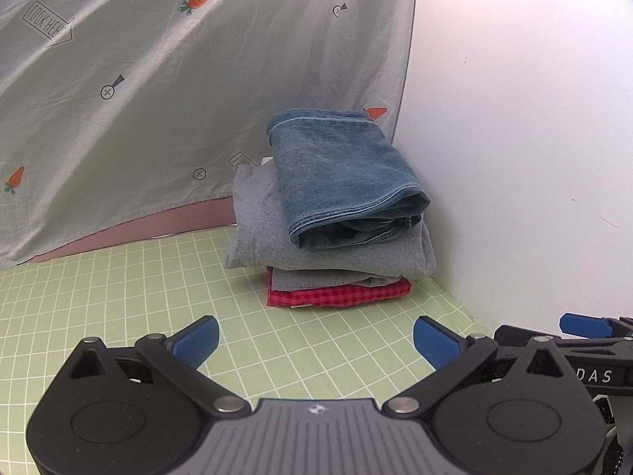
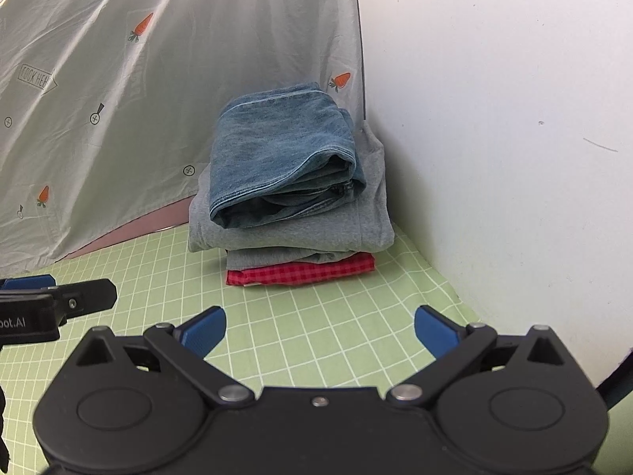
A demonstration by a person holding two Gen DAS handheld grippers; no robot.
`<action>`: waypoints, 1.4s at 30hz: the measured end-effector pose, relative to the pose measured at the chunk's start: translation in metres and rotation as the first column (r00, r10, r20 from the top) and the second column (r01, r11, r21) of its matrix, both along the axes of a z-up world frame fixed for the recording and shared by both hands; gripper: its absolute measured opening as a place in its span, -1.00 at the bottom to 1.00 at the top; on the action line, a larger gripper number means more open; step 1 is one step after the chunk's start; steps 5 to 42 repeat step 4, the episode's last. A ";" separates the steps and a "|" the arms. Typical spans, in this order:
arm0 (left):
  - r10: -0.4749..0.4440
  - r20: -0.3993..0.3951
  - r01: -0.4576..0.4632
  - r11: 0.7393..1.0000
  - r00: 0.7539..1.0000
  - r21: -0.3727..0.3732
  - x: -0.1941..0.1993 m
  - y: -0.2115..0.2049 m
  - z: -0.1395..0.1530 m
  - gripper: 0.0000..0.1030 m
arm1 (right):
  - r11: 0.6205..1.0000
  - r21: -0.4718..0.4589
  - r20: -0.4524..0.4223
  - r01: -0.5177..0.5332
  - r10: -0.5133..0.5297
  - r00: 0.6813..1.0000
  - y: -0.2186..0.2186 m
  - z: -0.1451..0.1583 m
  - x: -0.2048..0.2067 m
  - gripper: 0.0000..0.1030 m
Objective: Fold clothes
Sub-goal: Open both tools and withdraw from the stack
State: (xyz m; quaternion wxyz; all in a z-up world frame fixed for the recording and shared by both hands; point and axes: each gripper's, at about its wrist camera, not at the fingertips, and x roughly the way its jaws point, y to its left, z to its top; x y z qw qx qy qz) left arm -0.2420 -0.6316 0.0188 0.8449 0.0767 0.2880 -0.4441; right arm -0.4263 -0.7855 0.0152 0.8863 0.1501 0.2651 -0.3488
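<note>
A stack of folded clothes stands in the far corner of the green grid mat. Folded blue jeans lie on top, grey garments under them, a red checked cloth at the bottom. The same stack shows in the right wrist view: jeans, grey garments, red cloth. My left gripper is open and empty, short of the stack. My right gripper is open and empty, also short of the stack. Each gripper shows at the edge of the other's view.
A grey sheet with carrot prints hangs behind the mat on the left. A white wall bounds the mat on the right, close to the stack. The mat stretches between the grippers and the stack.
</note>
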 end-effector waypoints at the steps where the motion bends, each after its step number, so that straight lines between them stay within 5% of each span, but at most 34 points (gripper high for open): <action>1: 0.002 0.002 -0.002 1.000 1.000 0.000 -0.001 0.001 0.000 1.00 | 1.000 -0.002 0.001 0.000 0.000 1.000 0.001 0.001 0.000 0.99; 42: 0.010 0.003 -0.010 1.000 1.000 0.005 -0.002 0.002 0.001 1.00 | 1.000 -0.004 0.002 0.000 0.000 1.000 0.002 0.001 -0.001 0.99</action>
